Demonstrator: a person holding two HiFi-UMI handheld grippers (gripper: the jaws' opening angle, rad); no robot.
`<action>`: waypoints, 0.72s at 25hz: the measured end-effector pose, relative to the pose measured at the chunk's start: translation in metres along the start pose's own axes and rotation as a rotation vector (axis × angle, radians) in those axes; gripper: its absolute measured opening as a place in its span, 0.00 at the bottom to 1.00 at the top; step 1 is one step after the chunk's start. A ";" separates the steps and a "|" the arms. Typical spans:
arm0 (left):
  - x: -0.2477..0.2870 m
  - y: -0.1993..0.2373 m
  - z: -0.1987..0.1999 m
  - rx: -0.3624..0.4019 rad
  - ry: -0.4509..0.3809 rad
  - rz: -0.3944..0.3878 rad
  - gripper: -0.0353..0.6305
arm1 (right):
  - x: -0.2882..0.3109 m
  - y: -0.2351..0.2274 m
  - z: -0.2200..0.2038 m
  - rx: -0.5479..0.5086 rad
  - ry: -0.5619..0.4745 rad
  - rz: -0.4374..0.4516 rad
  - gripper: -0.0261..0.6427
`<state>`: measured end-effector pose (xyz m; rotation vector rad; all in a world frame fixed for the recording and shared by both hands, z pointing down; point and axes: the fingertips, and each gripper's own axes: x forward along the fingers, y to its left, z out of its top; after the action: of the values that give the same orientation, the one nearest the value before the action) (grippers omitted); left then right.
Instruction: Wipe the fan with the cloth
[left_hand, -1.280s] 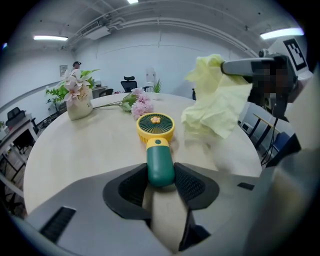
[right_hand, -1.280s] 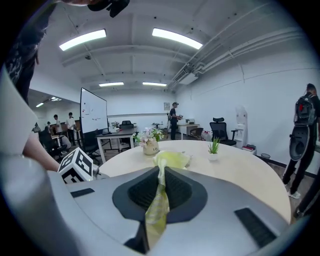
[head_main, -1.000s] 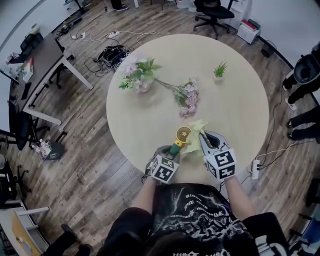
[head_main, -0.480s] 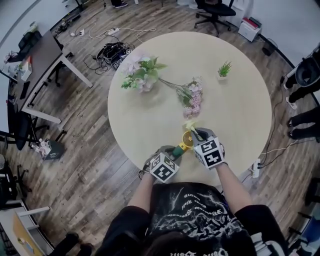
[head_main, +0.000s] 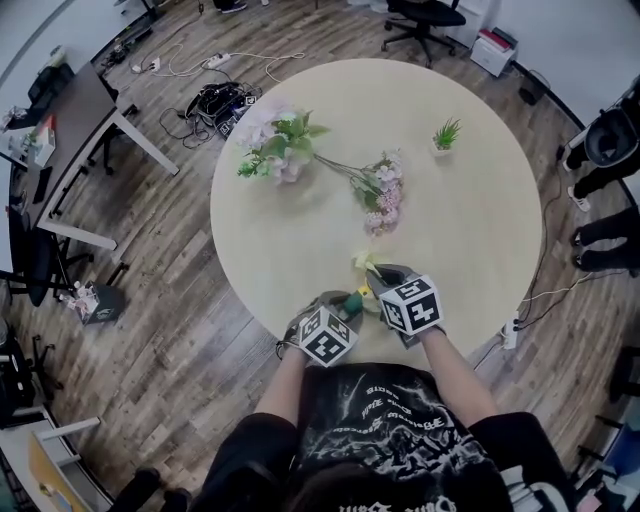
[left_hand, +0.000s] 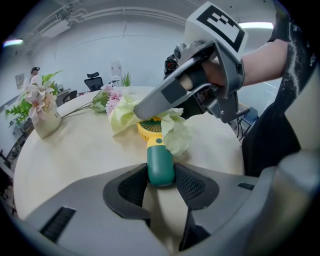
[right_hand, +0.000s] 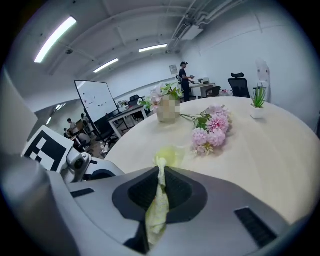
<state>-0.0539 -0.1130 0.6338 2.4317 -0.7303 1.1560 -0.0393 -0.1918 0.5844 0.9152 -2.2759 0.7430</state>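
Wiping well calls for a steady left tool (left_hand: 161, 186), its jaws part-closed on the green handle of the fan (left_hand: 160, 162), which sits near the tabletop's (head_main: 470, 230) near edge. The right tool (right_hand: 161, 187), jaws pinched on the cloth (right_hand: 169, 155), should sweep it lightly across the yellow grille.

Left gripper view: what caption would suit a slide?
Left gripper clamps the green handle of a fan while the right gripper holds a green cloth against its yellow head.
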 end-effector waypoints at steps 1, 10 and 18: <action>0.000 0.000 0.000 0.004 0.002 0.002 0.34 | -0.002 0.000 -0.002 0.025 0.002 0.011 0.09; 0.003 0.000 0.004 -0.087 -0.007 0.028 0.34 | -0.010 0.028 -0.028 0.069 0.079 0.112 0.08; 0.002 0.000 0.006 -0.091 -0.020 0.030 0.34 | -0.025 0.019 -0.040 0.422 0.019 0.202 0.08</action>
<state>-0.0496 -0.1170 0.6315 2.3684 -0.8096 1.0864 -0.0262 -0.1428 0.5897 0.8589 -2.2569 1.3515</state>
